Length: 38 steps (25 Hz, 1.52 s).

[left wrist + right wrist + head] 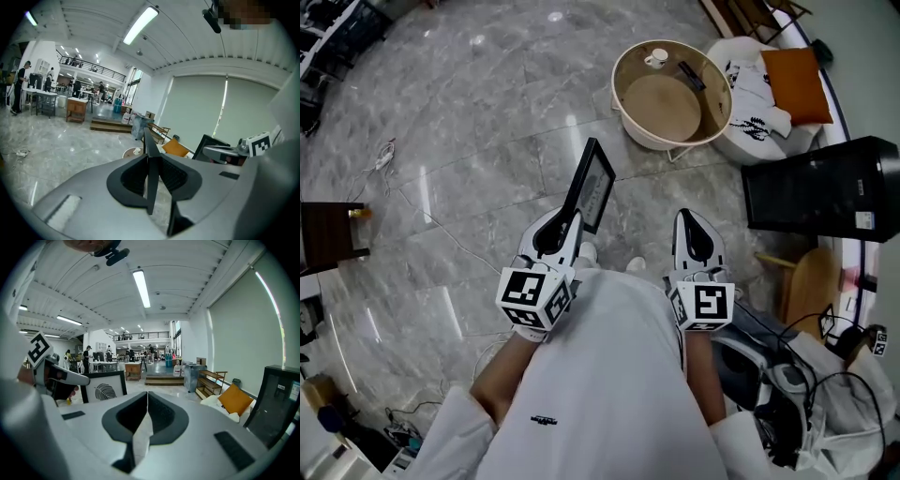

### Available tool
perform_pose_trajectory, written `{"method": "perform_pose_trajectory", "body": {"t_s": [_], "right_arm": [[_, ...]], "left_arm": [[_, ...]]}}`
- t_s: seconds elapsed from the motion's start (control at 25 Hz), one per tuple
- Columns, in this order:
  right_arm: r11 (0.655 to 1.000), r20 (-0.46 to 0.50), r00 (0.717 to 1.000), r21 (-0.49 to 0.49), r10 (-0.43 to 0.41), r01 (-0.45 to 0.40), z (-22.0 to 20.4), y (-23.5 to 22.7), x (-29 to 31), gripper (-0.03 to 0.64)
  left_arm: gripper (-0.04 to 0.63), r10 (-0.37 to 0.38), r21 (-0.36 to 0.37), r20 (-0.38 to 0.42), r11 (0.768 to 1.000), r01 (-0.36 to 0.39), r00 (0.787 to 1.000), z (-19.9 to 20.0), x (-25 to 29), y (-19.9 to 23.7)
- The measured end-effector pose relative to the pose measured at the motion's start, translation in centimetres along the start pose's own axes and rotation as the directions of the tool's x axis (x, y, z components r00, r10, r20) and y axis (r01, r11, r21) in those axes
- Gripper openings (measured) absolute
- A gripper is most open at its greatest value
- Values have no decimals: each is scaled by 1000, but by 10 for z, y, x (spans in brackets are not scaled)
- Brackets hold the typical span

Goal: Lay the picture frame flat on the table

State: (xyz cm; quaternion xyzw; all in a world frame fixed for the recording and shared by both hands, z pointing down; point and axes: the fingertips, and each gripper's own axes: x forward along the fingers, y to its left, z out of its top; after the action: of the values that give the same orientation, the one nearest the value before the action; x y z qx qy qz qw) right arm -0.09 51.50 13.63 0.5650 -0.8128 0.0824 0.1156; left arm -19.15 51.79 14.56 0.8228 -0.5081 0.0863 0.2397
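Right gripper: fingers pressed together along their length, nothing between them.
Picture frame: black-edged and upright, white face with a dark leaf print, beyond the fingers and to their left.
Left gripper: far left, marker cube on top, tip at the frame's left edge and seemingly touching it.
Cushion: orange, lying on a white seat at the right.
Black case: at the right edge, behind the cushion.
Strip light: lit, on the white ceiling.
Background: pale glossy floor, people standing far off.
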Motion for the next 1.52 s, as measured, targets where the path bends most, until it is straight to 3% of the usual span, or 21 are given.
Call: {"method": "perform_pose_trajectory", "body": {"t_s": [0.24,0.6,0.84,1.12,1.36,1.52], "right_arm": [[1000,23,999,-16,-25,25,10,23,27,6],[997,-28,998,39,-63,64,-2,-24,83,6],[1000,-56,998,31,7,-5,1,-76,166,6],[995,-97,991,38,91,-88,19,-185,276,6],[983,-91,982,95,168,-159,29,-255,348,5],[978,-95,976,100,195,-185,30,-275,381,6]], "left_arm": [[69,-26,20,10,999,26,1000,15,9,42],[69,-25,9,-28,1000,25,999,34,70,64],[69,39,-3,-53,999,-39,998,57,146,80],[69,97,-37,-133,994,-102,986,95,284,66],[69,121,-6,-175,992,-124,977,127,382,46],[69,126,5,-199,992,-128,972,137,416,45]]}}
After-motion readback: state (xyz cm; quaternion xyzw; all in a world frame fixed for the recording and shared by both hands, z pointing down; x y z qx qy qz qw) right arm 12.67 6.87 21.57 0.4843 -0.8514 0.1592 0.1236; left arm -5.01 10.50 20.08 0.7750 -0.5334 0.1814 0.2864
